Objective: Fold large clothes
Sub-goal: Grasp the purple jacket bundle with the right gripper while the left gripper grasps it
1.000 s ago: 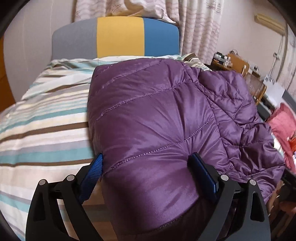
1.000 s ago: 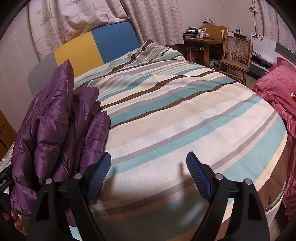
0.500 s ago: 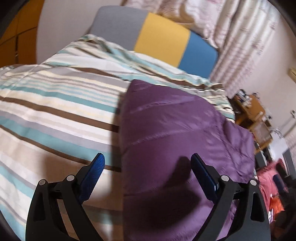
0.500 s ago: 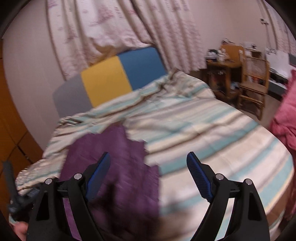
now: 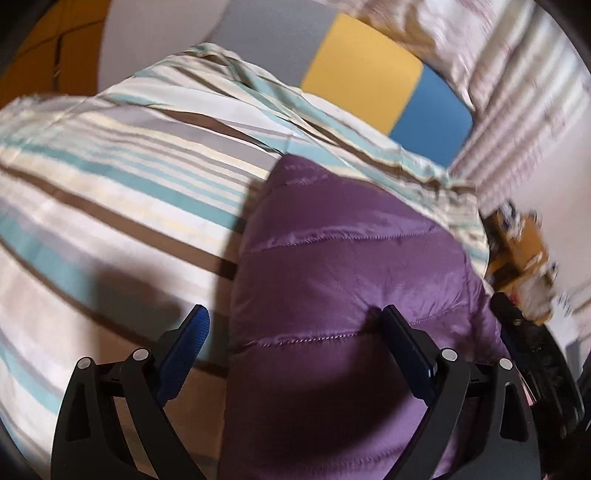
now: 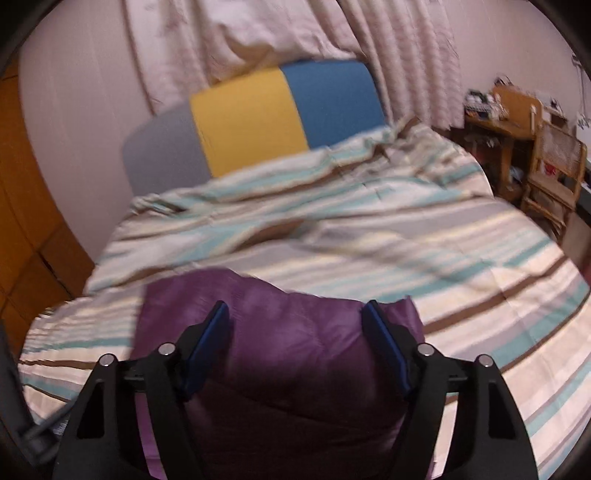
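A purple quilted down jacket (image 5: 343,280) lies folded flat on the striped bed cover (image 5: 110,192). It also shows in the right wrist view (image 6: 280,332). My left gripper (image 5: 295,332) is open above the jacket's left edge, one finger over the cover, one over the jacket. My right gripper (image 6: 295,325) is open and hovers over the jacket's near part. Neither holds anything.
A grey, yellow and blue headboard (image 6: 258,118) stands at the far end, with curtains (image 6: 295,33) behind. A wooden desk and chair (image 6: 535,147) stand right of the bed. Orange wood cabinets (image 6: 29,221) are on the left.
The jacket went from bunched and lifted to lying flat on the bed. Both grippers have moved over it and both views have swung toward the headboard.
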{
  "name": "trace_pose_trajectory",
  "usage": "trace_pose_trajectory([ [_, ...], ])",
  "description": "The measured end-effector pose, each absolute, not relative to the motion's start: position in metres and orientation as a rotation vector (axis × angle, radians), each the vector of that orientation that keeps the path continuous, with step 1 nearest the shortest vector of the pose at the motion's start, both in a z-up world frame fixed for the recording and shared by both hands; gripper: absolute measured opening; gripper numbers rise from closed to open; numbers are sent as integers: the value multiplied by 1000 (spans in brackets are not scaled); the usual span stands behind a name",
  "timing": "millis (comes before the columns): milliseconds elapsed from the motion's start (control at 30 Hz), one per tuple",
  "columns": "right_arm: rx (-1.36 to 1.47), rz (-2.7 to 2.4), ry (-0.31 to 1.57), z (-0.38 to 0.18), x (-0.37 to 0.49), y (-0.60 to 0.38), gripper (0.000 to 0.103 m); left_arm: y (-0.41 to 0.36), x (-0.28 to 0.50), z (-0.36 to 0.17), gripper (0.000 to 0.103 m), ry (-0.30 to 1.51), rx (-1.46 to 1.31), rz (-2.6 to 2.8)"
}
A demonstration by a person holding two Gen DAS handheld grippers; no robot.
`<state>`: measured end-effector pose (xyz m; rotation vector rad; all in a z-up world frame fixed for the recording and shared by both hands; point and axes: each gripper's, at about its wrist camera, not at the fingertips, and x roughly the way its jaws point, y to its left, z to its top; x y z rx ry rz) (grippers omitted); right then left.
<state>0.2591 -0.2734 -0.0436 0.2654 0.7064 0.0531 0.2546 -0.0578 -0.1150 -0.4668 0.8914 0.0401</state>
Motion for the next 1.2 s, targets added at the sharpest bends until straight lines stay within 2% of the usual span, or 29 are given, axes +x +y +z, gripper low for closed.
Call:
trace_pose_trajectory([
  [267, 382, 24, 739, -107, 252, -318, 74, -87, 259, -132, 100, 891, -407, -11],
  [433, 374, 3, 755, -115, 253, -317, 74, -93, 262, -143, 100, 869, -354, -3],
  [700, 283, 3, 878, -136, 285, -303, 79, -82, 267, -162, 100, 857, -428, -7],
  [933, 304, -4, 839, -137, 278, -308, 79, -96, 267, -134, 100, 910, -322, 36],
  [1067, 325, -5, 825, -135, 275, -309, 79, -108, 287, -106, 100, 826, -144, 106],
  [1200, 335, -11, 816, -134, 274, -310, 79, -103, 327, -121, 100, 907, -90, 180],
])
